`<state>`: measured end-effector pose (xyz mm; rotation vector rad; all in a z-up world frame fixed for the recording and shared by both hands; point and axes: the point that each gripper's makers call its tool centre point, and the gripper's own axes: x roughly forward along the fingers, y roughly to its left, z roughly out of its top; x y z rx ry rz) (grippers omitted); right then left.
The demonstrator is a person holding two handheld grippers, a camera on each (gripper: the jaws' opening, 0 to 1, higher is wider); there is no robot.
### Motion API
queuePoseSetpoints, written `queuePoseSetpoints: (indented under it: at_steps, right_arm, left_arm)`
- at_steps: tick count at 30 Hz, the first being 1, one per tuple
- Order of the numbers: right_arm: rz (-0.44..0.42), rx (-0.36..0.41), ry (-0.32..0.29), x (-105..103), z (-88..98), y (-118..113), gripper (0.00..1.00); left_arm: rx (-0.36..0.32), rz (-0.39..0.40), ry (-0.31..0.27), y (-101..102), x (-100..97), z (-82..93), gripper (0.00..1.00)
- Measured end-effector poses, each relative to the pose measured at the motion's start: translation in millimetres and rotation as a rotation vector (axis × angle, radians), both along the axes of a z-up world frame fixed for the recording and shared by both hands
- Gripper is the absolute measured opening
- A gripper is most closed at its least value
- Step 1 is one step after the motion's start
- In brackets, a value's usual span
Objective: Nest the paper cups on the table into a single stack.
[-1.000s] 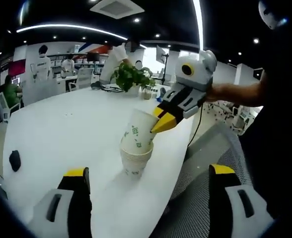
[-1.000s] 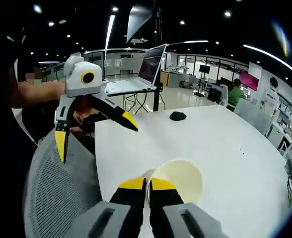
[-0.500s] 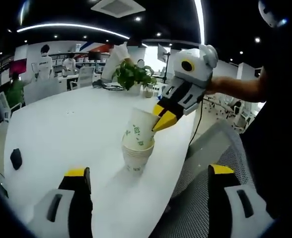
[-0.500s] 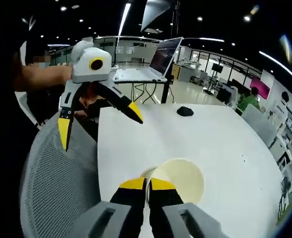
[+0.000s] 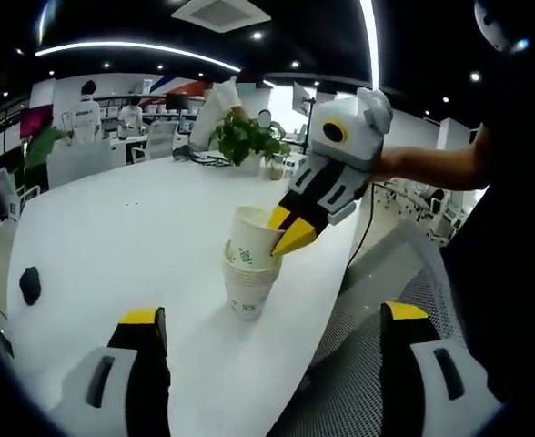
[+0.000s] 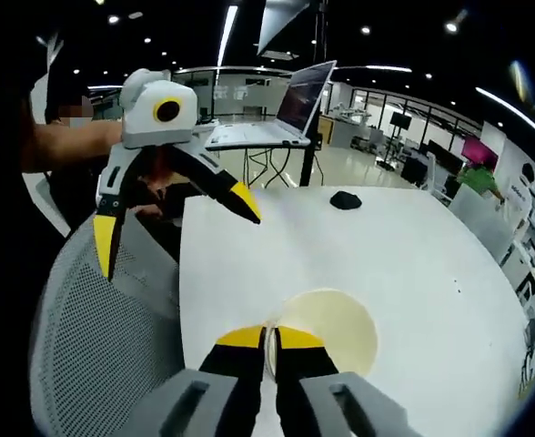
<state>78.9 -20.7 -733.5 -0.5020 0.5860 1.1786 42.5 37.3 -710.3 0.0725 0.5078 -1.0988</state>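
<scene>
White paper cup (image 5: 252,238) pinched at its rim by right gripper (image 5: 286,232), seated in cup stack (image 5: 247,289). Left gripper (image 6: 172,223) jaws spread wide, holding nothing.

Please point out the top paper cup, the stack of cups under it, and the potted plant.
top paper cup (image 5: 252,244), left gripper view, side wall
stack of cups (image 5: 247,293), left gripper view, outer wall
potted plant (image 5: 242,138), left gripper view, leaves

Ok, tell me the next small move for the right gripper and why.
Probably press the top cup a little further down, then open. The right gripper is shut on its rim, and the cup sits in the stack but rides high and slightly tilted. The left gripper hangs open, apart from it.
</scene>
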Motion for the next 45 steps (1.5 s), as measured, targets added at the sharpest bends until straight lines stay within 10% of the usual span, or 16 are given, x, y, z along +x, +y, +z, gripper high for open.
queuePoseSetpoints:
  at_steps: [45]
  right_arm:
    - [-0.022, 0.041, 0.054, 1, -25.1, 4, 0.13]
  left_arm:
    - [-0.023, 0.042, 0.004, 7, -3.2, 4.2, 0.96]
